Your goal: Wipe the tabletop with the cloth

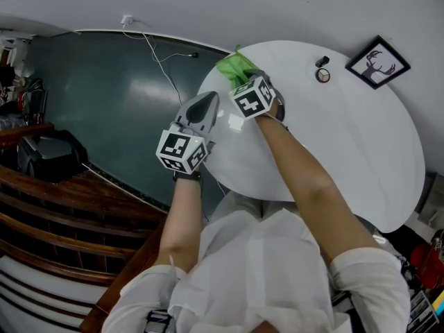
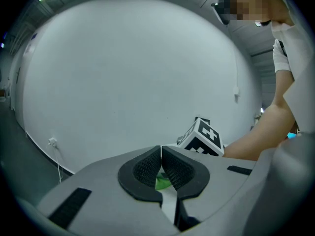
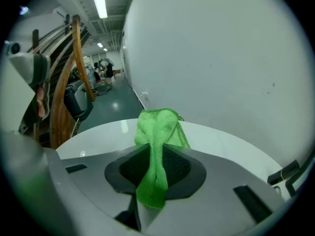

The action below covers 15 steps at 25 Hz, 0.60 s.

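My right gripper is clenched on the green cloth, which bunches past the jaws at the far left edge of the white table, well placed, I judge, to start a stroke. My left gripper is pinched closed on nothing and hangs by the table's left edge, clear of the wiping path.

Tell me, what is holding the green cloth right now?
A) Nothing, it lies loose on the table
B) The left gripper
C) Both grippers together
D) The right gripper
D: in the right gripper view the green cloth is pinched between the jaws of the right gripper, while the left gripper has its jaws shut together, apart from the cloth.
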Motion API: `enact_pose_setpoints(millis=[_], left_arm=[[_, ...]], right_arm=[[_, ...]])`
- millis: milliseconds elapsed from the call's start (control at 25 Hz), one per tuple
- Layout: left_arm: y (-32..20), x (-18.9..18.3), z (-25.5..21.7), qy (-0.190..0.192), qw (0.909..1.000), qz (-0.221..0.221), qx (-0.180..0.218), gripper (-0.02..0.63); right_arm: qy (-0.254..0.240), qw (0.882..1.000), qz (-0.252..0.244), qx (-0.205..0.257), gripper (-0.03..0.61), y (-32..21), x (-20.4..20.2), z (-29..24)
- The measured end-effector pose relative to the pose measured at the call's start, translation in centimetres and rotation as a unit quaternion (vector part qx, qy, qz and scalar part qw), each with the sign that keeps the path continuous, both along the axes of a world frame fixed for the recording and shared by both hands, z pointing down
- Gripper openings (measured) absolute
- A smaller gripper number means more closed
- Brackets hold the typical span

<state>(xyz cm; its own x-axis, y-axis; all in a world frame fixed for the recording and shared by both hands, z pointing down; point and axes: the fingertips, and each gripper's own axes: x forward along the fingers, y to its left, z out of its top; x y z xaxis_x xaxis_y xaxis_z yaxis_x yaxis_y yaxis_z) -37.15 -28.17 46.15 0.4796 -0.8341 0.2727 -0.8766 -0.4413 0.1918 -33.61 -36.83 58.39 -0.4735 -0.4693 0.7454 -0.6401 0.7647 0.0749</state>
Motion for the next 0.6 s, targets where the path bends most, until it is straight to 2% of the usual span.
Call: enact_pose_setpoints(millis=[160,360,480,600], left_arm=[[-0.5,0.9,0.3,-0.002,1.0000,0.004,-0.002,0.020],[-0.9,3.5,0.2,-0.007,0.9998,0.018,-0.003,0.020],[-0.8,5.9,0.3,-0.009,0.9994,0.034,-0.007,0.020],[-0.6,8.7,0.5,-0.011,0.9986,0.051,-0.010,0.020]], right_arm=[[-0.017,0.998,-0.053,-0.020,0.072,3.2,-1.0,0.5],[-0.024,0.995,-0.091,-0.030,0.072,6.5,1.4,0.7],[-0.028,0.996,-0.082,-0.030,0.072,8.0,4.3,0.9],[-0.035,0.998,-0.049,-0.034,0.072,8.7,8.2,1.0]])
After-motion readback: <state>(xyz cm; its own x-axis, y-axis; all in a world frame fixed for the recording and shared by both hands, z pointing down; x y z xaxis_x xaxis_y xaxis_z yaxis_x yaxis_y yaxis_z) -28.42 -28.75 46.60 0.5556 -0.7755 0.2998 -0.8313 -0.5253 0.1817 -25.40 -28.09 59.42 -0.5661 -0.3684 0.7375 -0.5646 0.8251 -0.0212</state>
